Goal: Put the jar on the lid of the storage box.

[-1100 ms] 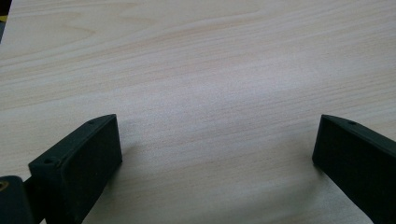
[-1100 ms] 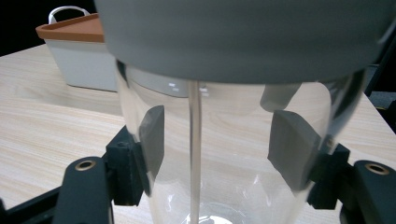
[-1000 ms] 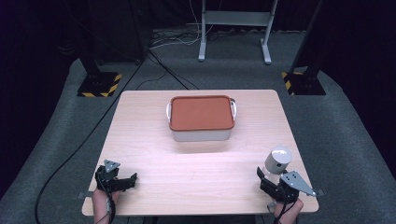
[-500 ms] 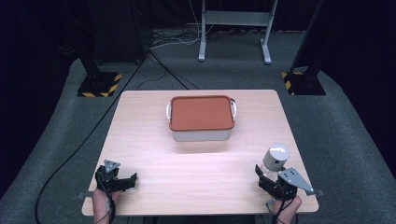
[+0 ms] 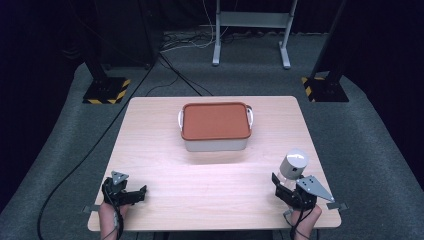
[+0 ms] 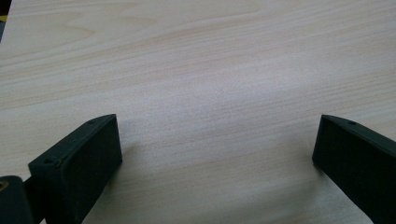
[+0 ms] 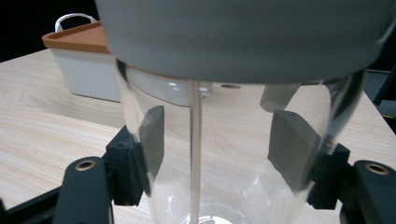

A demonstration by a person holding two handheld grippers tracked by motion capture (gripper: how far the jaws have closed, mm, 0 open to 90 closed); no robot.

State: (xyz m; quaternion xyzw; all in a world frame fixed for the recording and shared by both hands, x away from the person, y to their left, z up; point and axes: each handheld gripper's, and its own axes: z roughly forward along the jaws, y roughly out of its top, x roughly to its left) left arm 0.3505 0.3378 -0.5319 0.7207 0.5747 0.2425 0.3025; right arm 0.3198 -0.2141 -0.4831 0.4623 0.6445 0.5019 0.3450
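Note:
A clear jar (image 5: 293,164) with a grey lid stands upright near the table's front right corner. My right gripper (image 5: 286,184) is shut on its lower body. In the right gripper view the grey pads (image 7: 153,135) press on both sides of the glass jar (image 7: 224,93). A white box with an orange lid (image 5: 216,127) sits at the table's middle back, well clear of both grippers. It also appears as the box (image 7: 79,56) at far left in the right gripper view. My left gripper (image 5: 136,193) rests at the front left corner, open, with only bare wood (image 6: 210,70) between its jaws.
The light wooden table (image 5: 150,130) stands on grey carpet. Black stand bases with yellow hazard stripes (image 5: 106,91) sit beyond the back corners, and cables trail across the floor. A metal frame (image 5: 250,30) stands farther back.
The right gripper and the jar in it have edged slightly left and away from the front edge. The left gripper has stayed where it was.

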